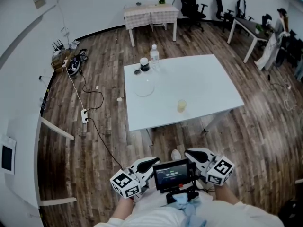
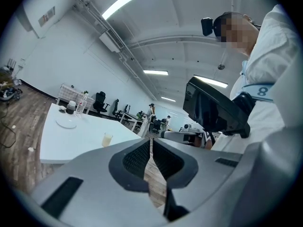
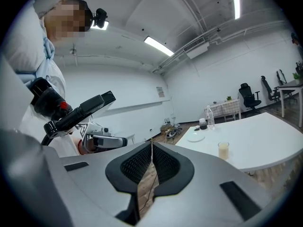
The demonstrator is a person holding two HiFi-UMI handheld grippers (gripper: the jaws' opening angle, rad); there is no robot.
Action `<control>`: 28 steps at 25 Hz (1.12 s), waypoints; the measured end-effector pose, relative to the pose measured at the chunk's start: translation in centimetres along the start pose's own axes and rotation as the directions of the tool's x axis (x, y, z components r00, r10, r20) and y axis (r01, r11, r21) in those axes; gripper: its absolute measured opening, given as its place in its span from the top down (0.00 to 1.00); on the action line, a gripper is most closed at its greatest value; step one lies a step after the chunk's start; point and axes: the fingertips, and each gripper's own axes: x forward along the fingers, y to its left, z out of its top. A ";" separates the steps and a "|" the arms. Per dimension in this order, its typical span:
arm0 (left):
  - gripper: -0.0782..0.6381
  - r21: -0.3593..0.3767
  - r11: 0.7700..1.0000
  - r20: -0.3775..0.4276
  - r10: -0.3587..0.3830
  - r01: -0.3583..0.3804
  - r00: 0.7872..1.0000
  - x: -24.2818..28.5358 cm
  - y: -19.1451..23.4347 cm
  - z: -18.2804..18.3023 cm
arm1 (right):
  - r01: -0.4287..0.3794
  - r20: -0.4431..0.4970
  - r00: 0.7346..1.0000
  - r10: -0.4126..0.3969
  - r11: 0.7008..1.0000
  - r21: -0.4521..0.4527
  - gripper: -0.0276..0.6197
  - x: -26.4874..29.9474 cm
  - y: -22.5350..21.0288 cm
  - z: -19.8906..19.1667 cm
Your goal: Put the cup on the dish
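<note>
Standing upright on the white square table (image 1: 208, 86), well ahead of both grippers, the small pale-yellow translucent cup (image 1: 182, 106) is seen in the head view with its long axis vertical and its mouth upward. It is placed near the table's front edge. The round clear glass dish (image 1: 144, 87) lies well apart from it, up and to the left, and is faint against the white top. A clear plastic bottle (image 1: 154, 56) and a dark-lidded jar (image 1: 144, 64) are set beyond the dish. The left gripper (image 1: 155, 161) and the right gripper (image 1: 189, 153) are held low at the picture's bottom, either side of a black screen (image 1: 174, 174). The forearms are cut off by the lower edge.

In the left gripper view, the left gripper (image 2: 150, 157) is shown with its jaws pressed together and nothing between them. The cup (image 2: 107, 139) is small at the left, with the dish (image 2: 66, 122) farther off.

In the right gripper view, the right gripper (image 3: 151, 162) is likewise closed on nothing. The cup (image 3: 223, 150) is upright at the right and the dish (image 3: 195, 137) is behind it. Whether the cup is filled cannot be told.
</note>
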 end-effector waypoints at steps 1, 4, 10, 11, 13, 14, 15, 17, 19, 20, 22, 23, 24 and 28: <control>0.87 -0.001 1.000 0.002 0.003 -0.003 1.000 0.7 0.8 0.5 | -0.005 0.001 1.000 0.005 1.000 -0.004 0.91 0.6 -1.0 0.5; 0.87 0.004 1.000 0.001 0.006 -0.006 1.000 3.0 2.8 2.1 | -0.017 0.007 1.000 0.017 1.000 -0.020 0.91 2.1 -4.2 2.4; 0.87 -0.008 0.999 0.002 0.033 -0.033 0.999 6.3 6.1 4.6 | -0.030 -0.003 1.000 0.030 0.999 -0.019 0.91 4.2 -9.2 4.9; 0.87 -0.010 0.999 0.000 0.039 -0.039 0.999 6.8 6.6 4.9 | -0.035 -0.009 0.999 0.035 0.999 -0.017 0.91 4.5 -10.0 5.0; 0.87 -0.016 0.998 -0.002 0.053 -0.053 0.999 7.9 7.5 5.4 | -0.048 -0.024 0.999 0.048 0.999 -0.014 0.91 5.1 -11.3 5.3; 0.87 -0.019 0.998 -0.001 0.062 -0.062 0.998 8.4 8.0 5.7 | -0.057 -0.034 0.998 0.056 0.998 -0.016 0.91 5.4 -11.9 5.3; 0.87 -0.022 0.997 0.001 0.071 -0.071 0.997 8.8 8.6 6.0 | -0.067 -0.046 0.997 0.066 0.998 -0.022 0.91 5.8 -12.4 5.4; 0.87 -0.029 0.995 0.009 0.091 -0.091 0.996 9.6 9.8 6.8 | -0.088 -0.071 0.994 0.085 0.995 -0.037 0.91 6.6 -13.3 5.6; 0.87 -0.032 0.994 0.016 0.107 -0.107 0.994 10.7 10.7 7.6 | -0.108 -0.087 0.991 0.104 0.993 -0.045 0.91 7.0 -14.6 5.8; 0.87 -0.031 0.993 0.017 0.113 -0.112 0.993 11.3 11.1 7.9 | -0.117 -0.093 0.989 0.113 0.992 -0.044 0.91 7.2 -15.3 6.0; 0.87 -0.026 0.992 0.016 0.125 -0.124 0.992 12.5 11.9 8.3 | -0.135 -0.100 0.986 0.130 0.990 -0.043 0.91 7.7 -16.7 6.2; 0.87 -0.026 0.991 0.018 0.132 -0.131 0.991 12.9 12.4 8.4 | -0.142 -0.102 0.985 0.137 0.989 -0.044 0.91 7.9 -17.4 6.3; 0.87 -0.029 0.990 0.023 0.139 -0.138 0.990 13.4 12.9 8.5 | -0.146 -0.104 0.985 0.141 0.988 -0.046 0.91 8.1 -18.1 6.3; 0.87 -0.051 0.987 0.045 0.157 -0.154 0.987 14.7 14.4 8.8 | -0.149 -0.120 0.983 0.141 0.987 -0.054 0.91 8.7 -20.6 5.8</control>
